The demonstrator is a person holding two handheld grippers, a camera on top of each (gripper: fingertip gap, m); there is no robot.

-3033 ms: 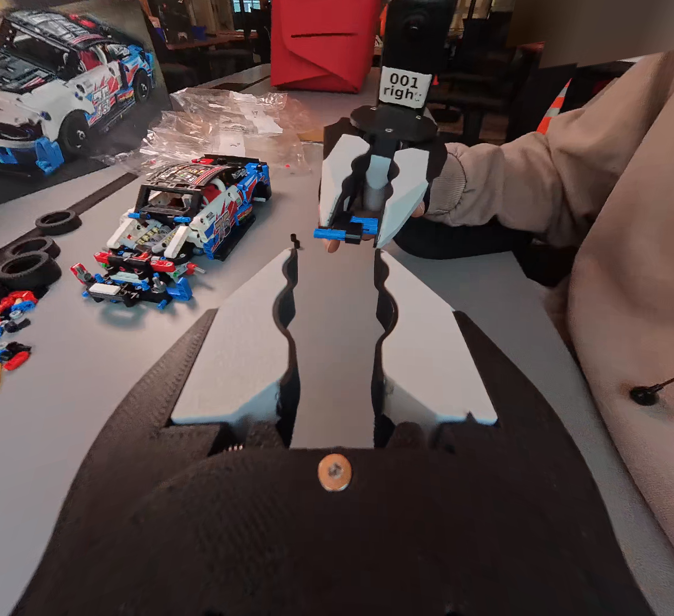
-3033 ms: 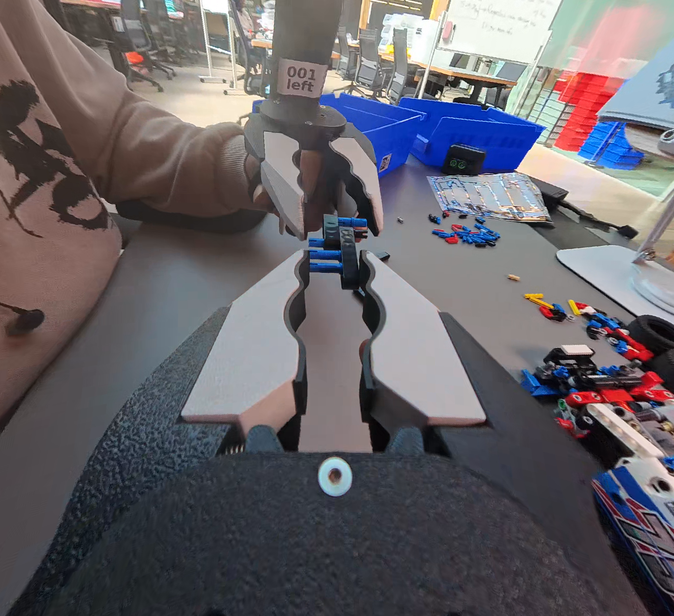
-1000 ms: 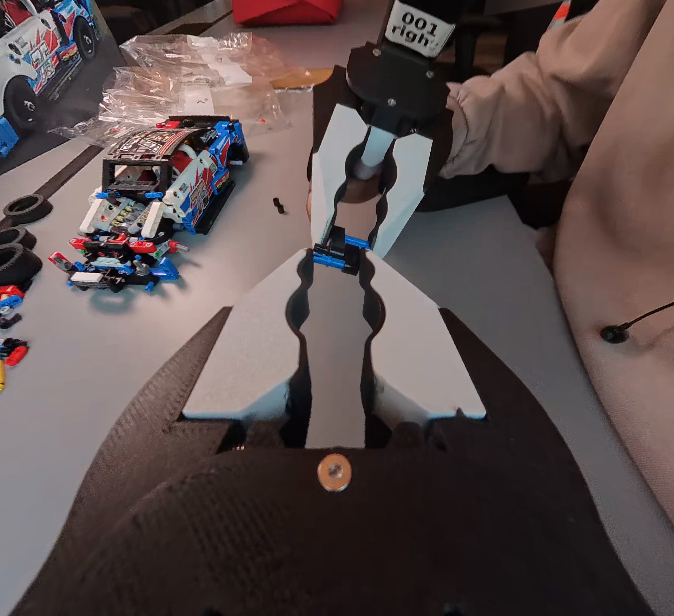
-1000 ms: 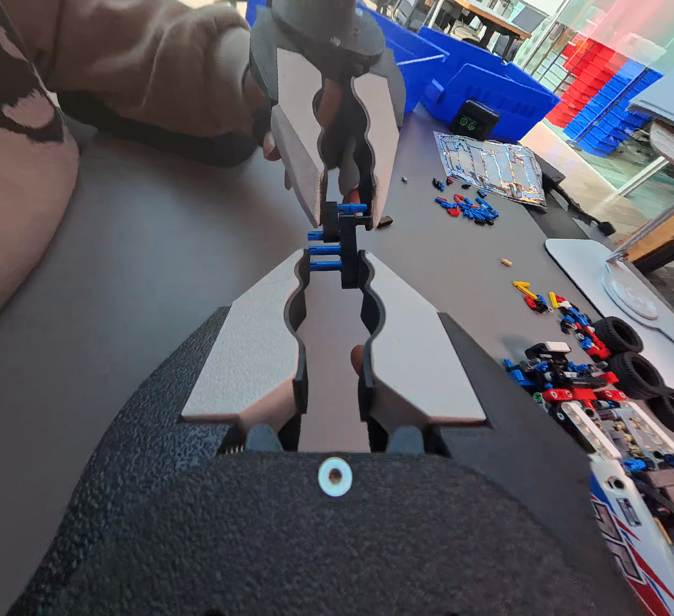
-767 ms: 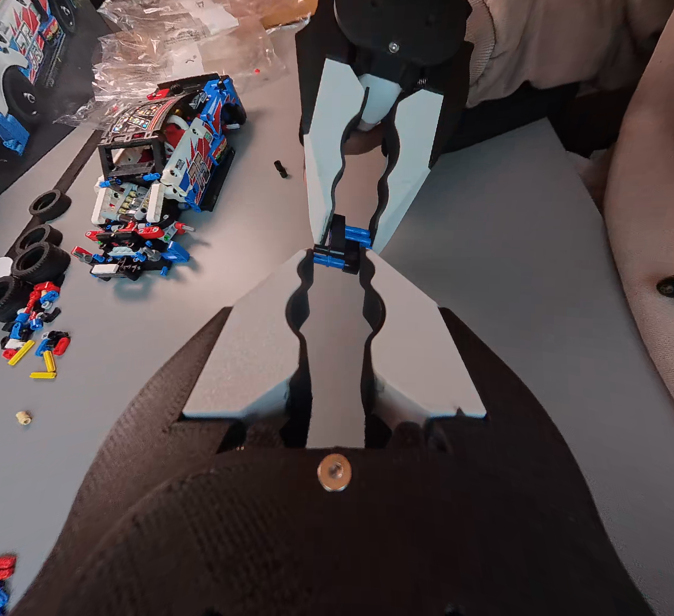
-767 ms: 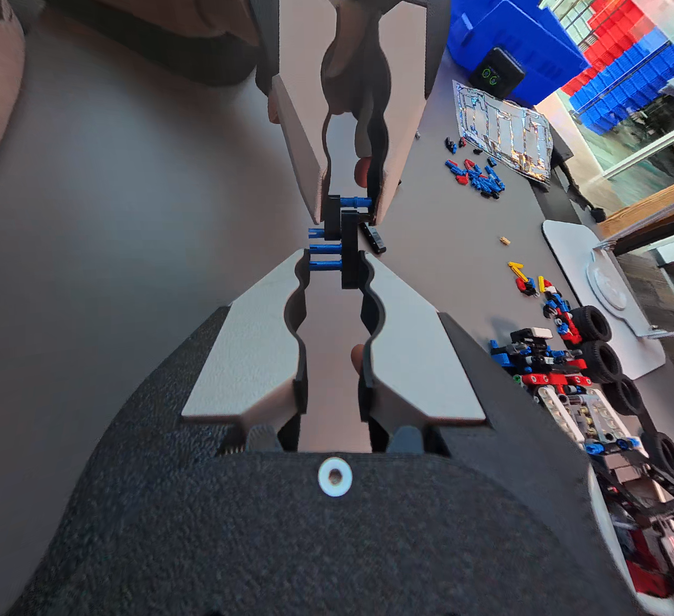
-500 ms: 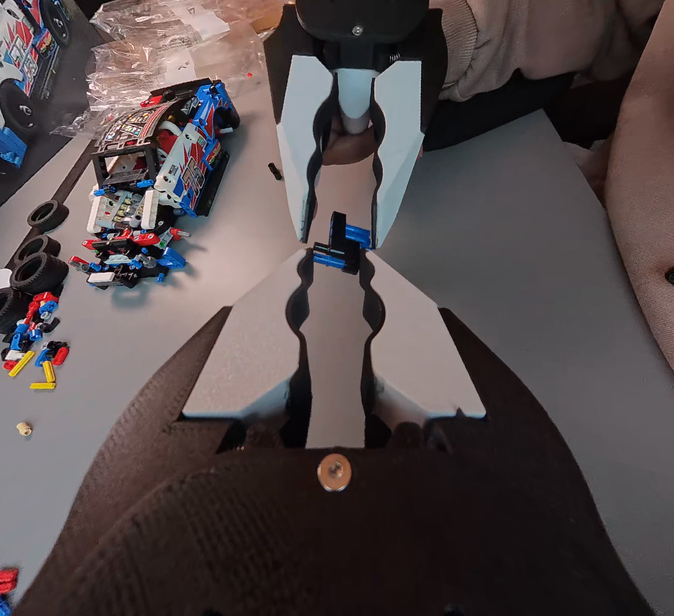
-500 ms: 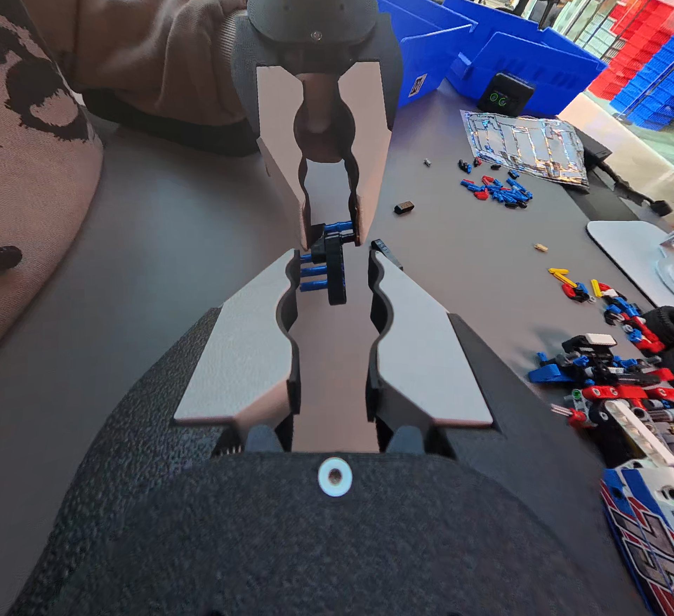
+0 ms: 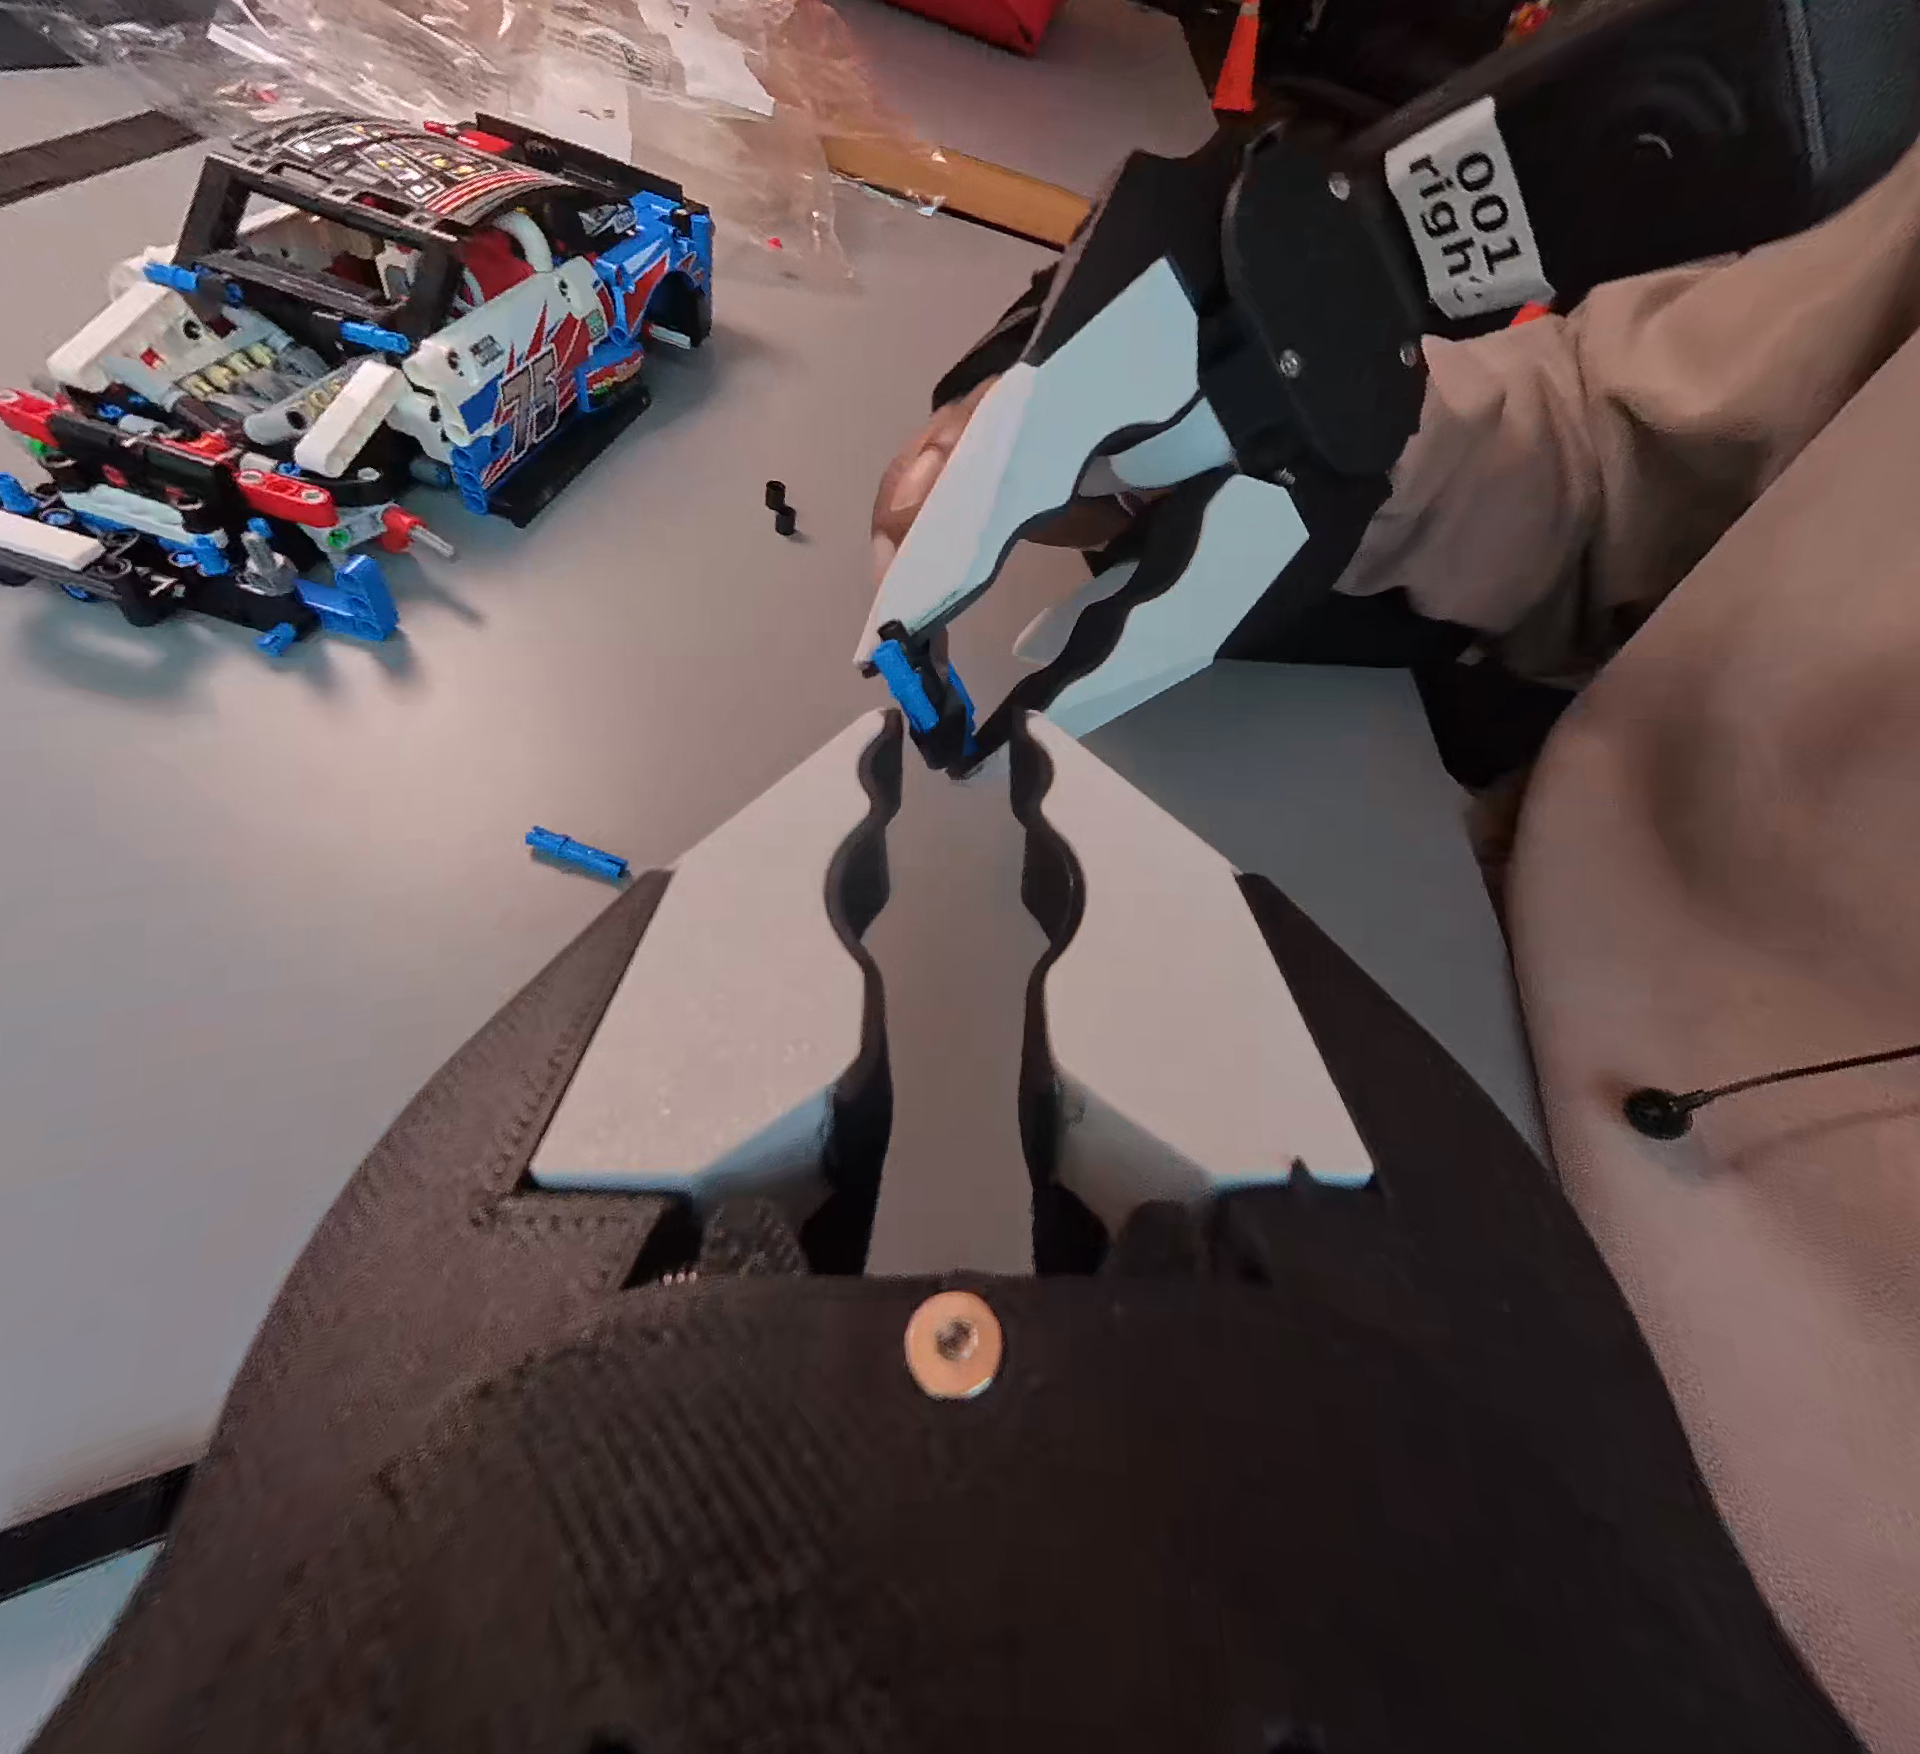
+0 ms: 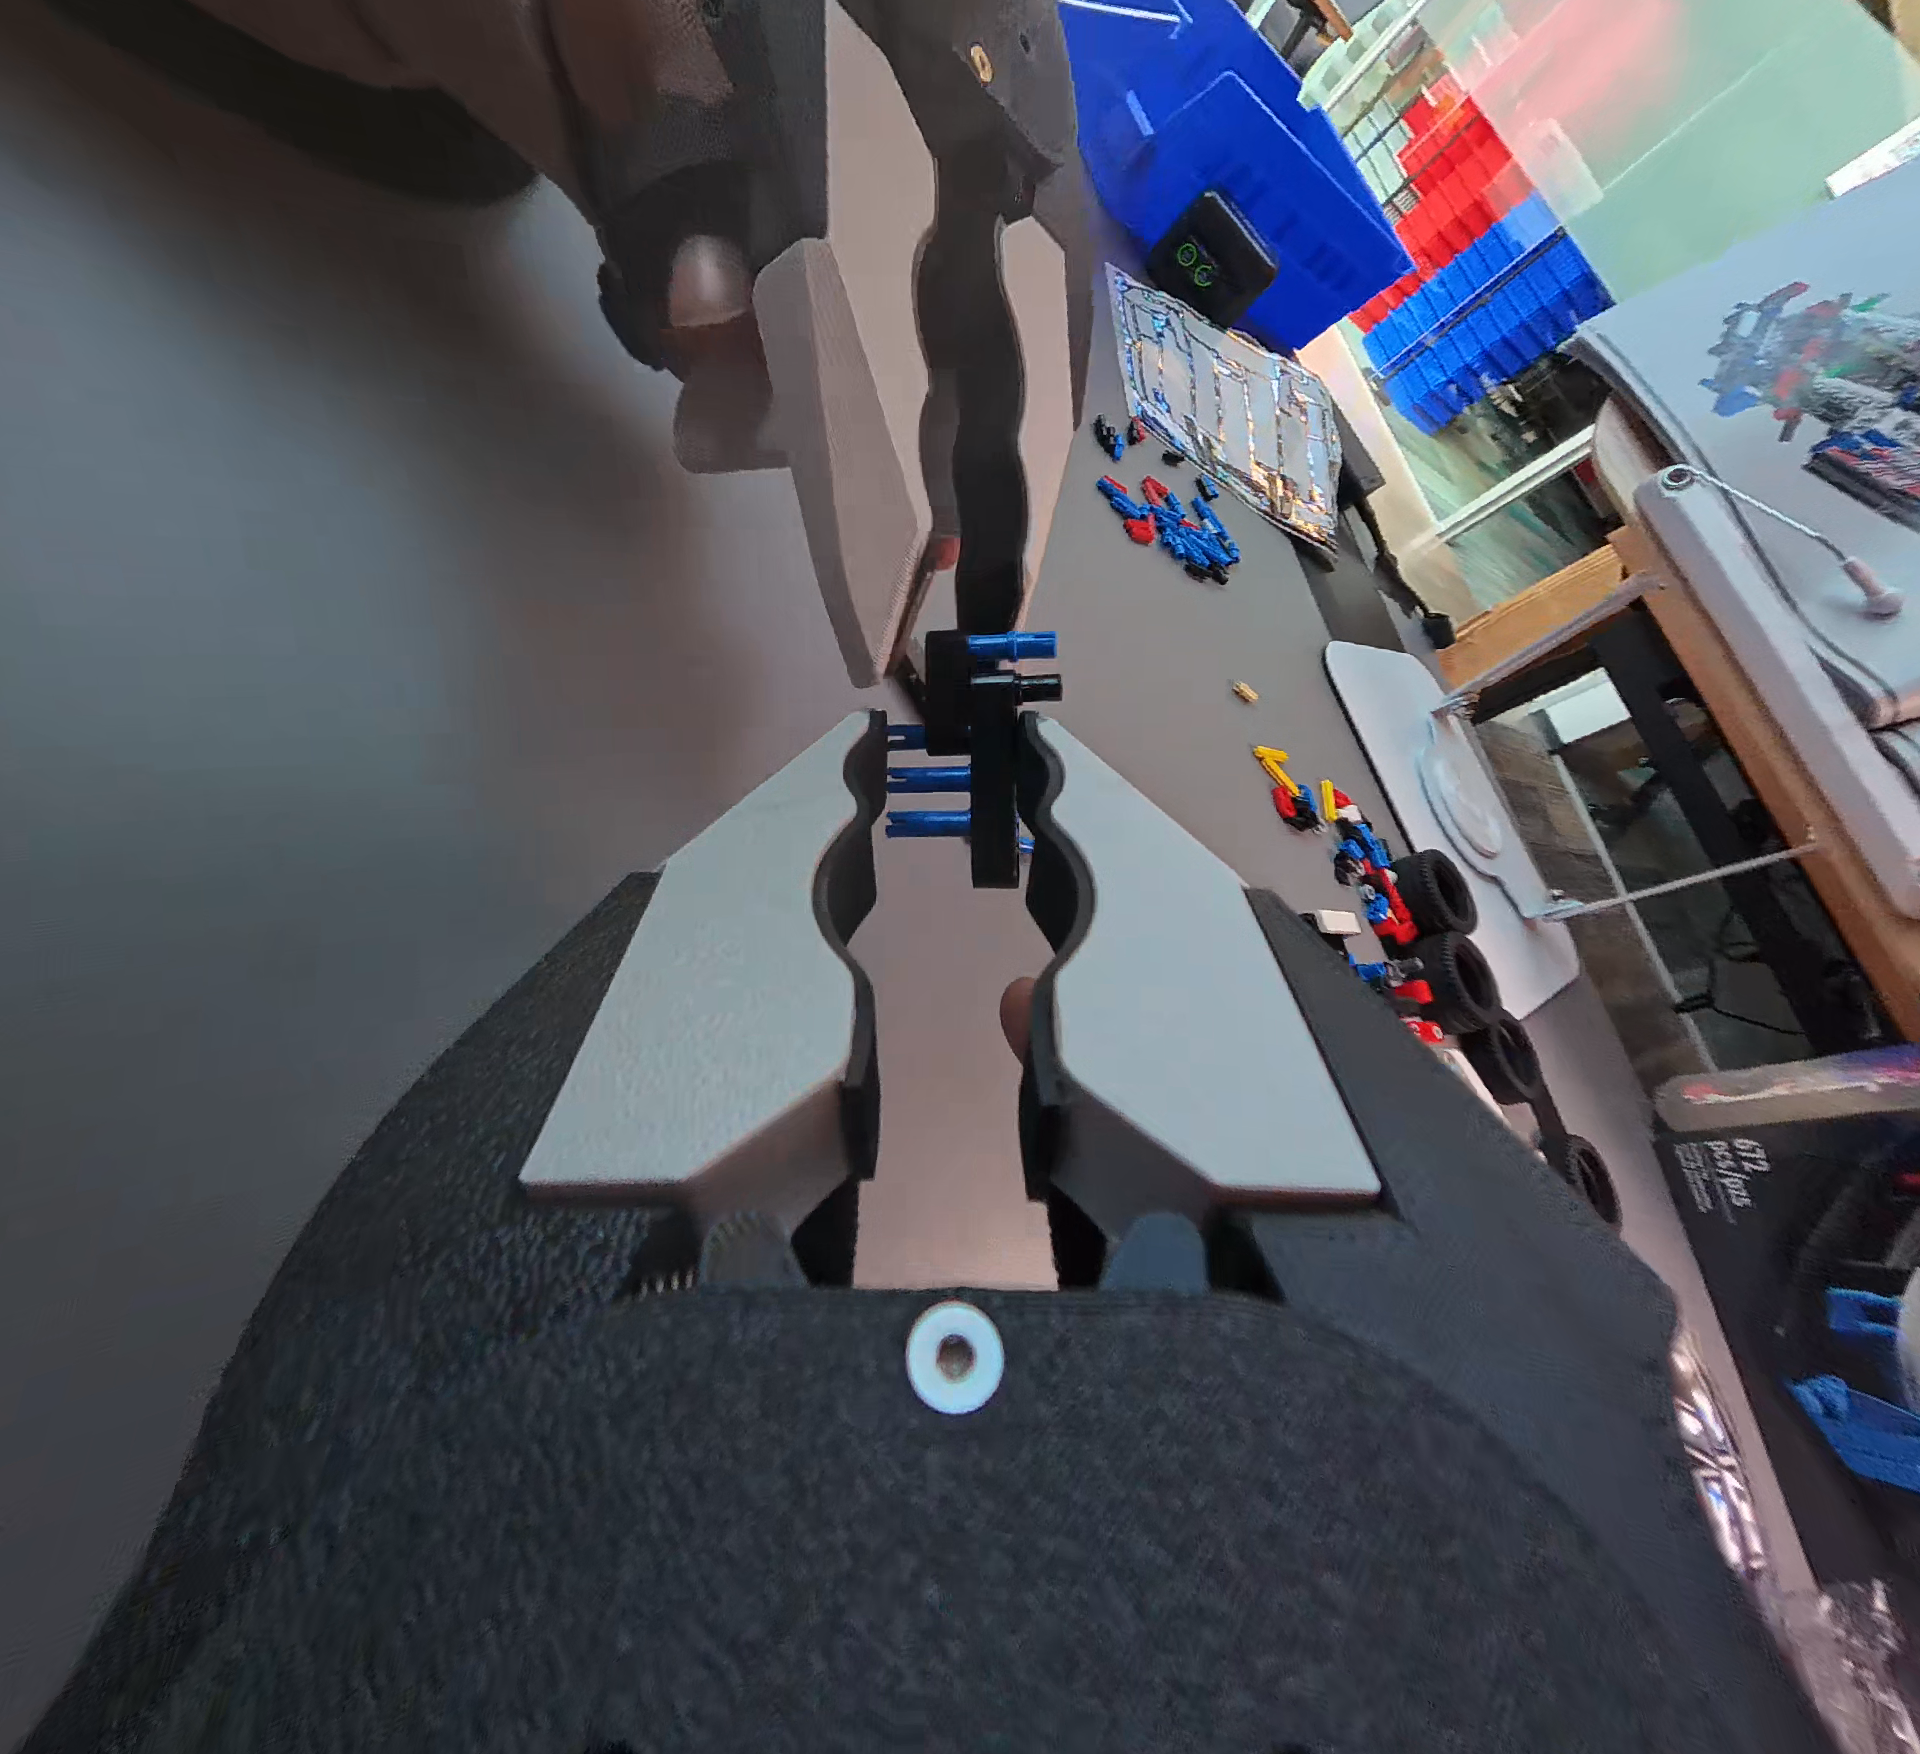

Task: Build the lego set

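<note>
Item: pin-and-beam sub-assembly, held in both grippers above the grey table [image 9: 312, 977].

Part-built race car [image 9: 416, 374] stands well apart at the far left, wheels not fitted. Right gripper [image 10: 951, 748], spread half a second ago, is now narrow again, pinching the black beam with blue pins [image 10: 992, 769]. Left gripper [image 9: 951, 733] is narrow too, tips closed on the same piece's other end. One loose blue pin [image 9: 577, 852] lies on the table near the left gripper and was not there before. It probably dropped and needs refitting before this piece joins the car.
</note>
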